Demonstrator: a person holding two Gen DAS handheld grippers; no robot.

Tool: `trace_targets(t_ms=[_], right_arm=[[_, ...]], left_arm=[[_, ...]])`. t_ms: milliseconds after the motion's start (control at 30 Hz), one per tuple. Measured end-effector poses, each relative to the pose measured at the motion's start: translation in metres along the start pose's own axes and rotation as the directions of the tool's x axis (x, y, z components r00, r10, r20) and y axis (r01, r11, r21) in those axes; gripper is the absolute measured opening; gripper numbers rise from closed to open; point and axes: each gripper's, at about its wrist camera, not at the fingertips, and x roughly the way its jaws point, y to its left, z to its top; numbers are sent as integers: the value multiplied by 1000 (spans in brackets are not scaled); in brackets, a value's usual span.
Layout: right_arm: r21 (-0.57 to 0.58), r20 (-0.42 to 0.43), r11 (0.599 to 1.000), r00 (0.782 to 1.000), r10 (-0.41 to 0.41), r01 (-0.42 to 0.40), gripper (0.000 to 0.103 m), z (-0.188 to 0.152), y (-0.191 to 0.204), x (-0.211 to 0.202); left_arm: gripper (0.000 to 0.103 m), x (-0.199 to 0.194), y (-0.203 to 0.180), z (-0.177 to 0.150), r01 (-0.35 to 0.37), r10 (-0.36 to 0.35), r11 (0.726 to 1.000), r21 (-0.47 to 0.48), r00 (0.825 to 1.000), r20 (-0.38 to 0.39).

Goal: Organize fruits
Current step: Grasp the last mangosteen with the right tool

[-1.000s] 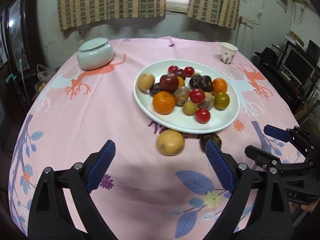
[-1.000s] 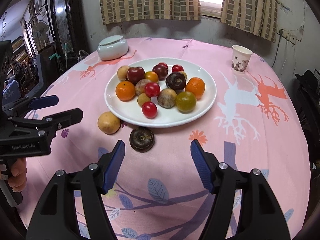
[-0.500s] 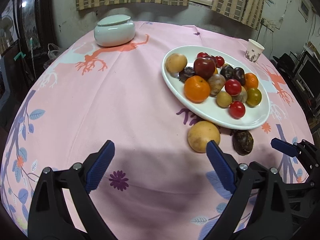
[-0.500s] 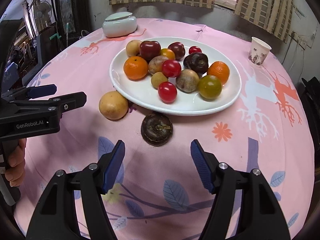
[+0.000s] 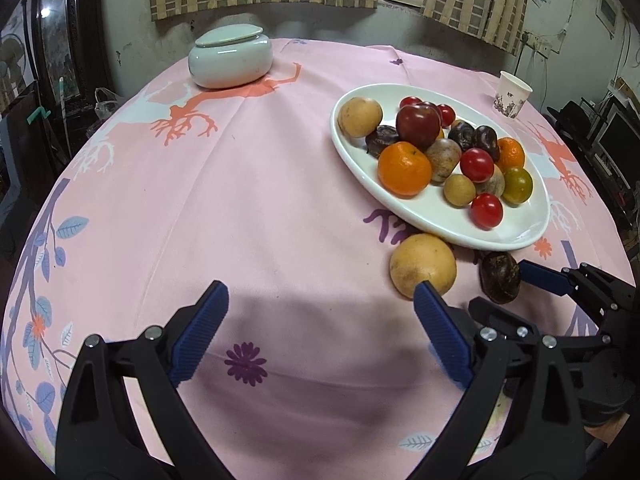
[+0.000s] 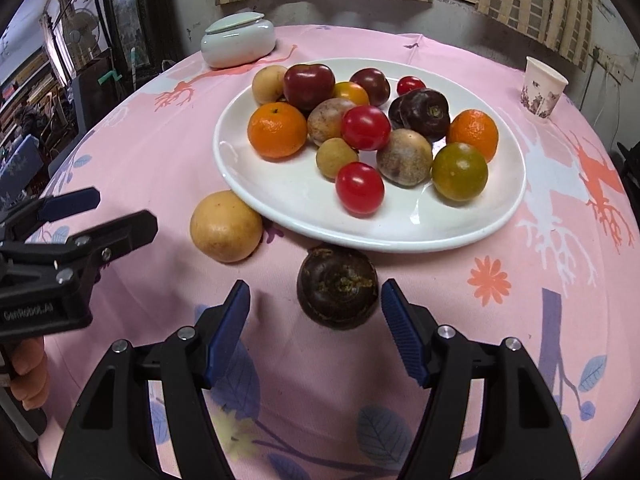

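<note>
Right tongs (image 6: 316,300) tilted down — agape around dark fruit (image 6: 337,285).

Fruits sat on plate (image 6: 280,216); two fruits (image 6: 226,226) (image 6: 337,286) lay before it on surface (image 6: 160,152); lidded jar (image 6: 238,40) behind, cup (image 6: 542,88) right.

The only readable lettering is "GenRobot.AI", probably (it is small and blurred), in white on the left gripper's (image 6: 86,216) black body, near left.

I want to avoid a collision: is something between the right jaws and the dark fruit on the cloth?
Nothing visible. The dark fruit lies on bare cloth just ahead of the open right gripper; the yellow fruit sits off to the side.
</note>
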Motion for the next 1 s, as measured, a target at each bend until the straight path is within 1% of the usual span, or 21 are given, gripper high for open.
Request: trace_targets(t_ms=[67,100,167,200,267,367,600,733,833,1000], right_arm=[[11,-9,1000,1000,3,-3,69,0,-3,4],[11,-3,1000,1000,-4,4,65,0,-3,4],[7,10,999,999,-35,35,51,1,-4,4],[15,16,999,999,-31,31,43,1,-6,3],[33,20,999,1000,-3,3,43,0,-11,4],[42,26,999,1000,7,-8,43,-1,-14,2],[68,43,998,999,13,-16,43,-14,-25,-22],[103,64,995,998,7,-14,43,-25,-37,-38],[134,79,991,997,12,-23,43,-31,-48,-47],[153,100,986,993,56,-71,43,-35,-54,-51]], left_arm=[[95,2,-2,-1,-9,9,1000,13,1000,-5],[95,3,-3,-2,-12,13,1000,19,1000,-8],[95,5,-5,-3,-16,16,1000,26,1000,-9],[95,5,-5,-3,-19,19,999,29,1000,-10],[95,7,-6,-4,-21,21,999,33,1000,-13],[95,8,-9,-6,-20,20,999,48,1000,-14],[95,8,-20,-11,-16,17,995,99,1000,-6],[95,9,-29,-14,12,-12,991,134,1000,1],[95,11,-37,-17,8,-9,987,161,1000,6],[95,11,-48,-14,-7,10,988,154,1000,-13]])
